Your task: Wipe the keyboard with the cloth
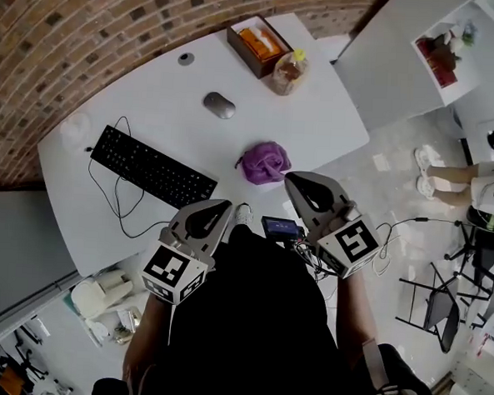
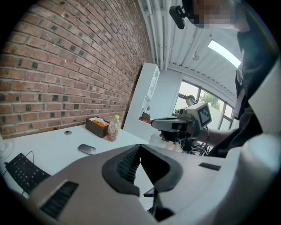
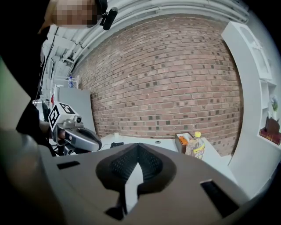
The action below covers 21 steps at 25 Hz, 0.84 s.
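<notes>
The black keyboard lies on the left part of the white table, its cable looping toward the near edge. A crumpled purple cloth sits near the table's front edge. My right gripper hovers just right of the cloth, jaws shut on nothing. My left gripper is held off the table's near edge, by the person's body, tips together and empty. The cloth shows in neither gripper view. A corner of the keyboard appears in the left gripper view.
A grey mouse lies mid-table. At the far end stand a brown box and a bottle. A small device with a blue screen hangs at the person's front. A brick wall runs behind the table.
</notes>
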{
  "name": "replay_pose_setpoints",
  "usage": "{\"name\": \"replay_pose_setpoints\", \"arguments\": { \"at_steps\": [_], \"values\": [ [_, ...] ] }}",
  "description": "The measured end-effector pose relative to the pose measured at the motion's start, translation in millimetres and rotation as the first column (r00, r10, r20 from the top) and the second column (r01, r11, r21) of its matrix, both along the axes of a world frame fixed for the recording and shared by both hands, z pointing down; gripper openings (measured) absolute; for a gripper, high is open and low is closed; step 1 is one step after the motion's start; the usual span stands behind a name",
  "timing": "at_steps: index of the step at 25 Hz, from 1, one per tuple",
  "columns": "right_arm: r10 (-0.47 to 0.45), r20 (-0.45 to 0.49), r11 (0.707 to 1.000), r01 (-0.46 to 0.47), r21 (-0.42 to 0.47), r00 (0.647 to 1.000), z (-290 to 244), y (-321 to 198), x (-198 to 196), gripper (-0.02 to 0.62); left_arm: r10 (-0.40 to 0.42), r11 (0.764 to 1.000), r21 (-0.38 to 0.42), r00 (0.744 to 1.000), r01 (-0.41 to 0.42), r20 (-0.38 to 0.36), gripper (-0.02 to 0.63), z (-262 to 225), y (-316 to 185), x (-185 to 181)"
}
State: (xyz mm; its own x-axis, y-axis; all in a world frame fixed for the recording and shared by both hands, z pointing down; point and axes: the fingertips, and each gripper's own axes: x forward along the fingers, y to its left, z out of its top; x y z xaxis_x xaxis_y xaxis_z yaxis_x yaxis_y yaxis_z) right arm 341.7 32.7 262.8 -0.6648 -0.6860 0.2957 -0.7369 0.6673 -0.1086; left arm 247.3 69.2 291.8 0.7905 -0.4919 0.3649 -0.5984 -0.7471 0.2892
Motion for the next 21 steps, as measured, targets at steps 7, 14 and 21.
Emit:
{"name": "replay_pose_setpoints", "arguments": {
  "at_steps": [7,14,21],
  "values": [
    [0.012,0.001,1.0,-0.011,-0.022,1.0,3,-13,4,0.017,-0.016,1.0,-0.006,1.0,0.016,0.006,0.014,2,-9,-4],
    [-0.003,0.004,1.0,0.003,-0.018,1.0,-1,-22,-1,0.017,-0.027,1.0,-0.003,0.999,0.027,0.018,0.015,0,-15,-9],
    [-0.01,-0.003,1.0,0.01,-0.008,1.0,-4,-30,-6,0.018,-0.043,0.999,-0.004,0.999,0.043,0.014,0.015,1,-19,-22]
  ]
}}
